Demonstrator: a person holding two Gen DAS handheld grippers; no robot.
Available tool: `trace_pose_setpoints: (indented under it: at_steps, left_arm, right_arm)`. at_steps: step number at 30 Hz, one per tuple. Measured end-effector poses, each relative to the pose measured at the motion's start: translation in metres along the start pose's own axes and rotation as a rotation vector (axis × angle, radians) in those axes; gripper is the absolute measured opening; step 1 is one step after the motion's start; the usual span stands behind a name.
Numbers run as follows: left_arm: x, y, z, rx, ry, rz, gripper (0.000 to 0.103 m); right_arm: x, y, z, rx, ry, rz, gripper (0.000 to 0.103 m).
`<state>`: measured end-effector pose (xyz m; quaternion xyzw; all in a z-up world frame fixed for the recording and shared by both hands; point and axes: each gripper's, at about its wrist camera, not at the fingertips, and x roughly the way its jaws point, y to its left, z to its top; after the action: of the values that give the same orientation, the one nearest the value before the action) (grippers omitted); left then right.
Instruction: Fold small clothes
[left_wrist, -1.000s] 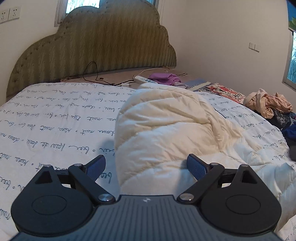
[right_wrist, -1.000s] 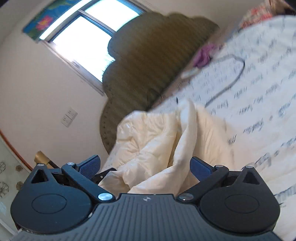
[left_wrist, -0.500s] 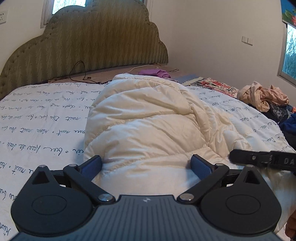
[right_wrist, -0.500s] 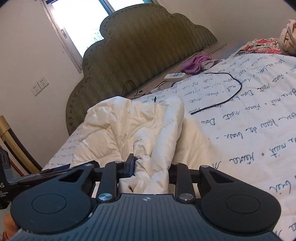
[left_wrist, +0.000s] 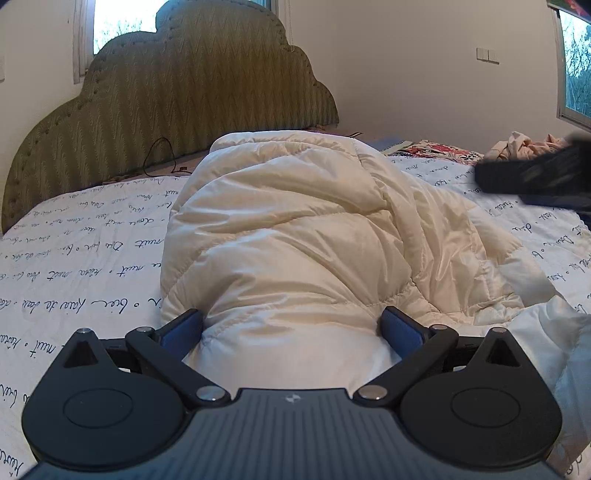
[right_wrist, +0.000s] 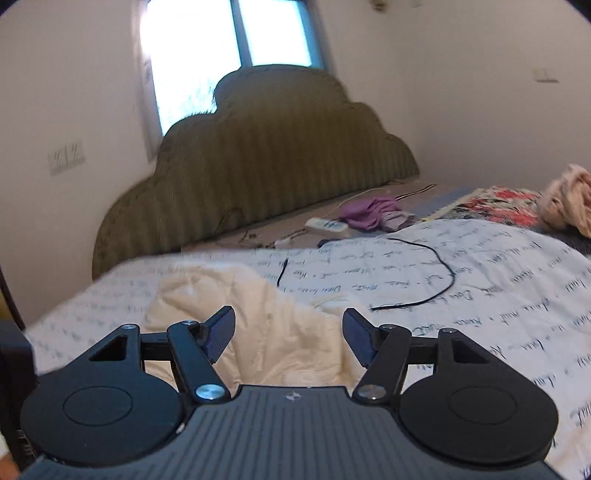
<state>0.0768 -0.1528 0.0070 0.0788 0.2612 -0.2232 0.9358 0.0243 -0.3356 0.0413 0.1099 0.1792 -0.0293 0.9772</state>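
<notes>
A cream quilted puffer jacket lies bunched on the white bedspread with script print. My left gripper is open, its blue pads either side of the jacket's near edge, which sits between the jaws. In the right wrist view the jacket lies low just ahead of my right gripper, which is open and empty above it. The right gripper also shows as a dark blurred shape in the left wrist view.
A green scalloped headboard backs the bed. A black cable, a white power strip and a purple cloth lie near the head. A floral cloth and a pink clothes pile sit at right.
My right gripper has let go of the jacket fold and opened, lifting away. My left gripper has moved closer, the jacket's edge now between its open jaws.
</notes>
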Motion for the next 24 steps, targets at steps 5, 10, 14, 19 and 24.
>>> trace_pose_setpoints:
  at_steps: [5,10,14,19,24]
  left_arm:
    - [0.002,-0.002,-0.004,0.028,-0.001,0.0,0.103]
    - [0.006,-0.01,-0.009,0.069,-0.012,0.017,0.103]
    - [0.009,-0.016,-0.013,0.083,-0.022,0.039,0.103]
    - [0.013,-0.018,-0.015,0.086,-0.022,0.048,0.103]
    - [0.013,-0.02,-0.017,0.093,-0.032,0.059,0.103]
  right_arm:
    - [0.073,-0.002,-0.03,-0.062,0.199,-0.094,0.074]
    - [0.088,-0.006,-0.049,-0.082,0.182,-0.109,0.087]
    - [0.098,-0.01,-0.056,-0.084,0.19,-0.113,0.092]
    - [0.104,-0.018,-0.062,-0.046,0.182,-0.089,0.095]
    - [0.107,-0.021,-0.067,-0.03,0.17,-0.083,0.096]
